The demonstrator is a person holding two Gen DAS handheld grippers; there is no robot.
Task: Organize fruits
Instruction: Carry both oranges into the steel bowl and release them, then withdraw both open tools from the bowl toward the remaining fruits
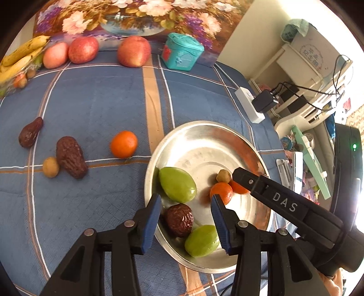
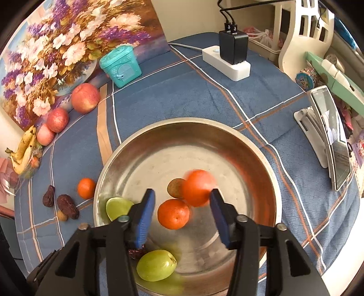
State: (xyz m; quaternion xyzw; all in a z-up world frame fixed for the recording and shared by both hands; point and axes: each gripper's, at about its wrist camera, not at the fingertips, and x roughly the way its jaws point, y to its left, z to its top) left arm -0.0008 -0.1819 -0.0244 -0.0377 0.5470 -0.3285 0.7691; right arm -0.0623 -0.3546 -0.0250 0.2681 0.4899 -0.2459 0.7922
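A steel plate [image 1: 204, 134] [image 2: 159, 136] holds two green fruits [image 1: 177, 185] [image 2: 156, 265], a brown date [image 1: 179, 219], two tangerines [image 2: 173, 214] [image 2: 197, 187] and a small brown fruit [image 2: 175, 188]. The far tangerine looks blurred. My left gripper [image 1: 185, 225] is open and empty over the plate's near side. My right gripper [image 2: 182, 218] is open and empty above the tangerines; it shows in the left wrist view [image 1: 245, 177]. On the cloth lie a tangerine [image 1: 124, 144], two dates [image 1: 71, 157] [image 1: 30, 132] and a small yellow fruit [image 1: 51, 167].
Three apples [image 1: 134, 51] and bananas [image 1: 20, 57] lie at the back by a flower painting [image 1: 127, 16]. A teal tin [image 1: 182, 51], a power strip [image 2: 227, 61] with chargers and a phone on a stand [image 2: 332, 136] are nearby.
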